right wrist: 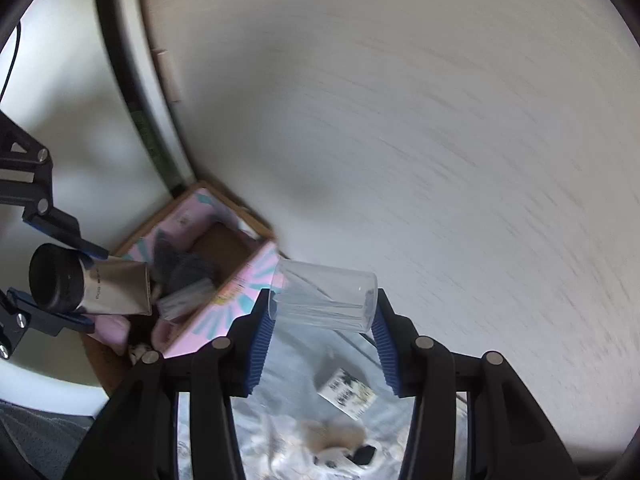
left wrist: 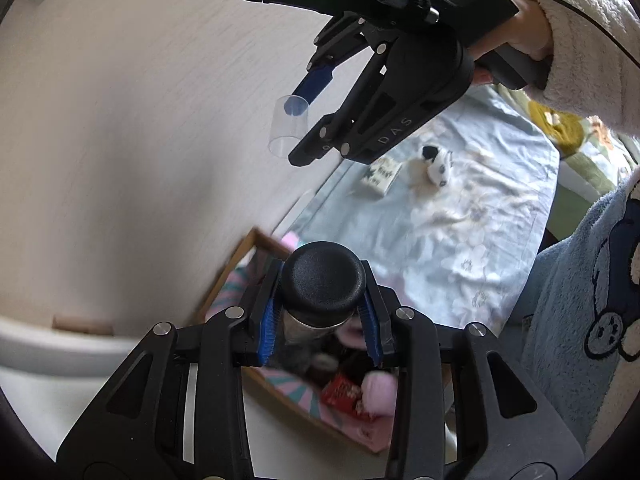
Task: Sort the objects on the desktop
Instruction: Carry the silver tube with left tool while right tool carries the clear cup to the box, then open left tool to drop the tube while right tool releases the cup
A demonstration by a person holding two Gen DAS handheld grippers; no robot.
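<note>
My left gripper (left wrist: 322, 300) is shut on a silver tube with a round black cap (left wrist: 320, 272), held just below the cap. It hangs above a cardboard box with a pink lining (left wrist: 228, 268) that holds several soft and dark items. My right gripper (left wrist: 294, 132) is up beside the pale wall, shut on a clear plastic cup (left wrist: 286, 120). In the right wrist view the cup (right wrist: 324, 300) lies sideways between the blue pads of the right gripper (right wrist: 323, 312). To its left, the left gripper (right wrist: 94, 286) holds the tube (right wrist: 112, 292) over the box (right wrist: 240, 208).
A floral light-blue sheet (left wrist: 460, 240) covers the surface, with a small printed carton (left wrist: 380, 176) and a black-and-white plush toy (left wrist: 436, 162) on it. A fluffy white sleeve (left wrist: 576, 40) holds the right gripper. A blue bear-print cloth (left wrist: 592, 300) is at the right, a wall behind.
</note>
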